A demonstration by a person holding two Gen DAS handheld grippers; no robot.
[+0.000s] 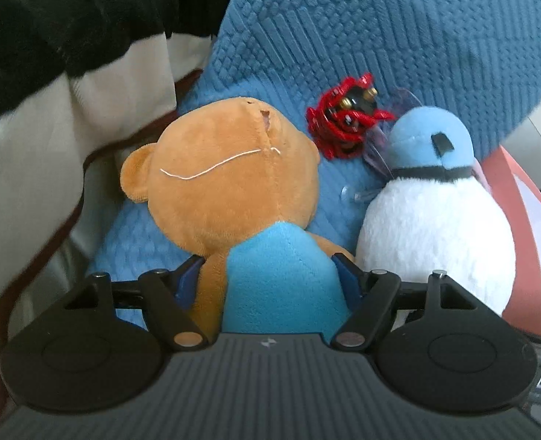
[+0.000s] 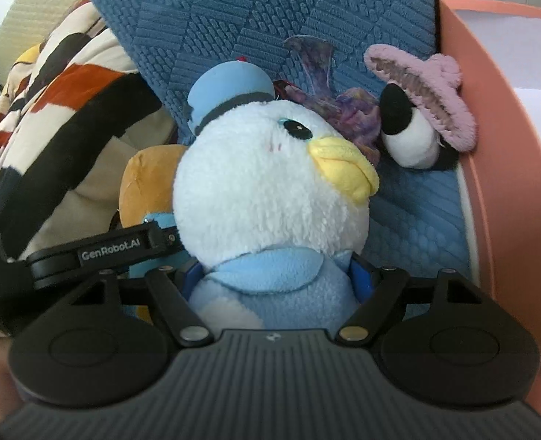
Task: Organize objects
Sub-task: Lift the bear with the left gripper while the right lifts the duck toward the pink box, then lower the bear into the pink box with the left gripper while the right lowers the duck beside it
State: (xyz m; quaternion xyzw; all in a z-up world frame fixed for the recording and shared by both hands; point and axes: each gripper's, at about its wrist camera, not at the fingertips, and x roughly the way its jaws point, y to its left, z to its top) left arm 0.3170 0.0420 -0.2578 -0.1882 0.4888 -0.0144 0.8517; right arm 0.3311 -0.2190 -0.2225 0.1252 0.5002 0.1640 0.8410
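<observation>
My left gripper (image 1: 270, 271) is shut on a brown teddy bear (image 1: 226, 168) in a light blue top, held by its body against a blue textured cushion (image 1: 380, 29). My right gripper (image 2: 278, 275) is shut on a white plush duck (image 2: 267, 190) with a blue hat and yellow beak; it also shows in the left wrist view (image 1: 435, 220), right of the bear. The bear (image 2: 146, 183) and the left gripper's body (image 2: 109, 249) show left of the duck. A red hair claw (image 1: 343, 121) and a translucent purple clip (image 2: 318, 73) lie on the cushion behind them.
A small black-and-white plush with a pink crocheted hat (image 2: 424, 110) leans at the right against a salmon-pink box wall (image 2: 497, 183). A striped black, white and orange blanket (image 2: 61, 110) is bunched on the left, also seen in the left wrist view (image 1: 50, 55).
</observation>
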